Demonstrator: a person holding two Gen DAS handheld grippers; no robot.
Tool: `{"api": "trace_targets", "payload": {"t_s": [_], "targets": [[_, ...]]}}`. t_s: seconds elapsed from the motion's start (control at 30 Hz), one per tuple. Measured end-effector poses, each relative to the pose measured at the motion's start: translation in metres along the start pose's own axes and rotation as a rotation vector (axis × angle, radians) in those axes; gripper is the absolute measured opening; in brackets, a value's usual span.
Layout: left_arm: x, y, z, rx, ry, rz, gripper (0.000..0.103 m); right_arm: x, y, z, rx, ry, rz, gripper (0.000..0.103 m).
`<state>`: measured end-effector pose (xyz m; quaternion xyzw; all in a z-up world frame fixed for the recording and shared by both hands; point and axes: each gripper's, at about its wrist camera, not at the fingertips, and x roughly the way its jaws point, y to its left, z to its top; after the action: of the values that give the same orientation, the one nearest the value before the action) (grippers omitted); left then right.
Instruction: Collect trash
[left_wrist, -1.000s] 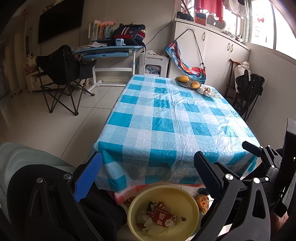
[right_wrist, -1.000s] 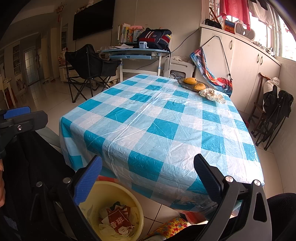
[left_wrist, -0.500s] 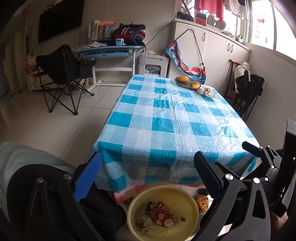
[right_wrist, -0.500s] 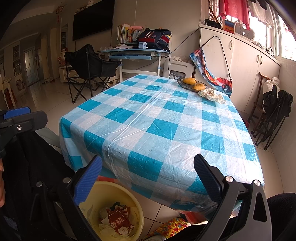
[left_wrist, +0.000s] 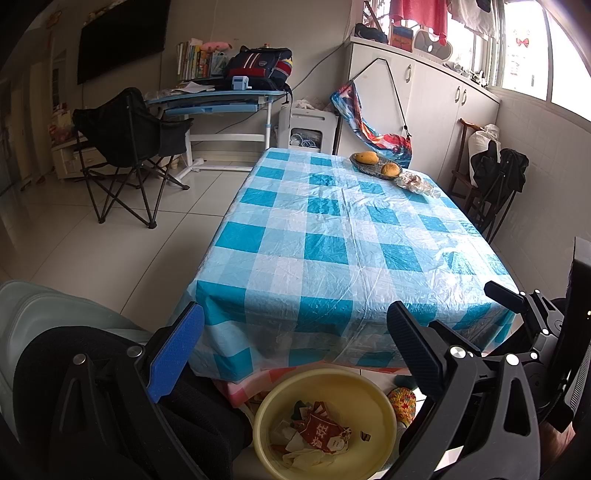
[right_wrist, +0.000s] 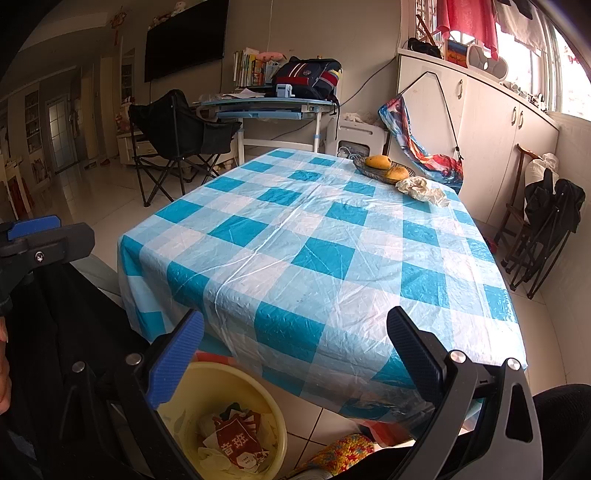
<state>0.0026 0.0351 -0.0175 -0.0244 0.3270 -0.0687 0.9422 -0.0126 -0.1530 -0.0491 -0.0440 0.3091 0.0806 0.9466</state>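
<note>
Both the left gripper and right gripper are hanging spread and empty above the yellow bin of trash. The crumpled wrapper is lying at the table's far right corner, likely calling for a reach next.

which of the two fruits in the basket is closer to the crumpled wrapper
The rounder orange fruit at the basket's near end, beside the crumpled wrapper; the yellow fruit lies farther back.

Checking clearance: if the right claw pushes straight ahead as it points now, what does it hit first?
Probably the blue-and-white checked plastic tablecloth at the table's near edge. The open right claw holds nothing; the yellow plastic basin sits below that line. Depth is uncertain.
</note>
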Motion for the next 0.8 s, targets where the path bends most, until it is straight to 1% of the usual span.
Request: {"api": "trace_targets", "payload": {"t_s": [0.1,0.23,0.33,0.53,0.7,0.8], "targets": [[-0.001,0.003,-0.003,-0.014,0.004,-0.002,0.096,0.000,-0.015,0.013,0.063,-0.007,0.012,0.095],[0.001,0.008,-0.008,-0.038,0.014,-0.008,0.096,0.009,-0.050,0.038,0.111,-0.020,-0.025,0.095],[0.005,0.007,-0.010,-0.044,0.025,-0.005,0.096,0.026,-0.083,0.062,0.135,-0.020,-0.059,0.095],[0.023,-0.003,-0.006,-0.051,0.068,0.000,0.096,0.082,-0.149,0.108,0.165,0.015,-0.111,0.095],[0.036,-0.005,0.000,-0.074,0.092,-0.008,0.096,0.137,-0.182,0.146,0.147,0.052,-0.130,0.095],[0.045,-0.005,0.004,-0.090,0.118,-0.023,0.096,0.170,-0.202,0.163,0.195,0.079,-0.129,0.095]]}}
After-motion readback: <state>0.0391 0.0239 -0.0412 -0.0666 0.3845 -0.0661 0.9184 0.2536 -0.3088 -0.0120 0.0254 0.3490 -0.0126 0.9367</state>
